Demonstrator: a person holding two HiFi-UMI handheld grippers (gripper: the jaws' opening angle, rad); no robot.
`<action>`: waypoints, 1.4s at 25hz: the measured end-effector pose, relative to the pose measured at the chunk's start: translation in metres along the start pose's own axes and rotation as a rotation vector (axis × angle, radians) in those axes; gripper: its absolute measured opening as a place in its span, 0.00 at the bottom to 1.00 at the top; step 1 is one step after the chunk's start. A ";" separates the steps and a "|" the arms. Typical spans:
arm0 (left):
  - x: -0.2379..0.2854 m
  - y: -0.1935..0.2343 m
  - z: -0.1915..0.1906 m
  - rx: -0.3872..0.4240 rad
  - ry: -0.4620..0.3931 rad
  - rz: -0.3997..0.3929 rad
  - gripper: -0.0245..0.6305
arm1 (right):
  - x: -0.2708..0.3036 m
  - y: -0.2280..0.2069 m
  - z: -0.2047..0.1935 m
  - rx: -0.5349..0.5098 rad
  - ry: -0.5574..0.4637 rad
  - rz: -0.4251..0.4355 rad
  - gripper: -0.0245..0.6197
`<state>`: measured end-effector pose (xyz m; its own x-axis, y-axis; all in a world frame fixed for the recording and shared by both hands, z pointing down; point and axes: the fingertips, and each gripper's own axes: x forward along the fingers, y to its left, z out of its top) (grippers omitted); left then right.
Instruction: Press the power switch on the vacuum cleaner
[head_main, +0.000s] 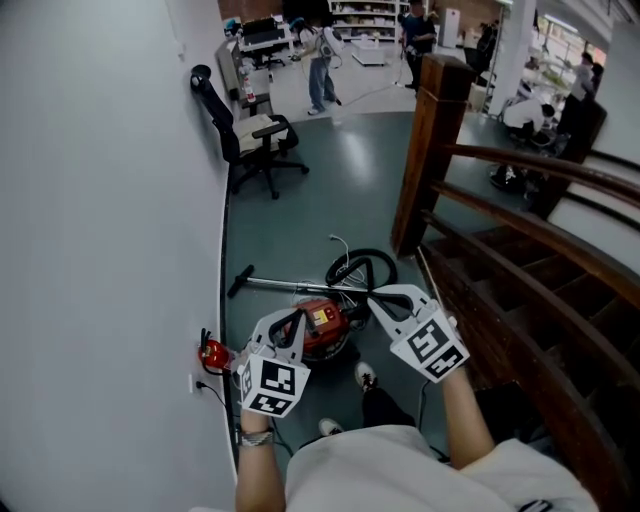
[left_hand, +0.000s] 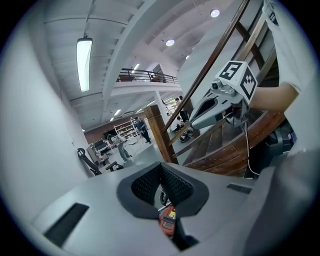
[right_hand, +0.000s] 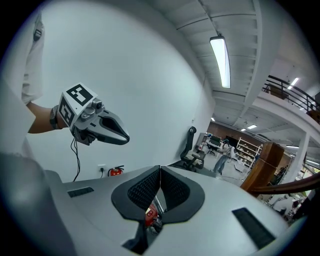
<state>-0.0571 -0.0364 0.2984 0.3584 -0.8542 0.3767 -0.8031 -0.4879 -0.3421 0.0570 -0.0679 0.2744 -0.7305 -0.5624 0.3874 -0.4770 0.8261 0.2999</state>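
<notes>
While a red fire extinguisher (head_main: 212, 353) sits low against the white wall (head_main: 100, 200) at the left, I see the left gripper (left_hand: 161, 170) just right of it, jaws pressed tip to tip on nothing. Between the two grippers the red vacuum cleaner (head_main: 322, 330) lies on the grey-green floor (head_main: 330, 190), its black hose (head_main: 360, 268) looped on its far side, neither gripper touching it. Further right, the right gripper (right_hand: 160, 172) is likewise closed and empty, beside the wooden staircase (head_main: 520, 300).
</notes>
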 end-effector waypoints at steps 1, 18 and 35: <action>-0.001 0.000 0.003 0.008 -0.004 -0.002 0.04 | -0.004 0.000 0.002 0.001 -0.006 -0.007 0.08; -0.017 -0.008 0.047 0.060 -0.089 -0.013 0.04 | -0.052 -0.003 0.027 -0.046 -0.044 -0.065 0.08; -0.026 -0.008 0.043 0.068 -0.095 -0.020 0.04 | -0.047 0.006 0.029 -0.033 -0.026 -0.069 0.08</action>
<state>-0.0398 -0.0185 0.2545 0.4204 -0.8558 0.3015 -0.7623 -0.5133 -0.3943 0.0738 -0.0353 0.2328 -0.7093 -0.6163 0.3422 -0.5102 0.7838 0.3541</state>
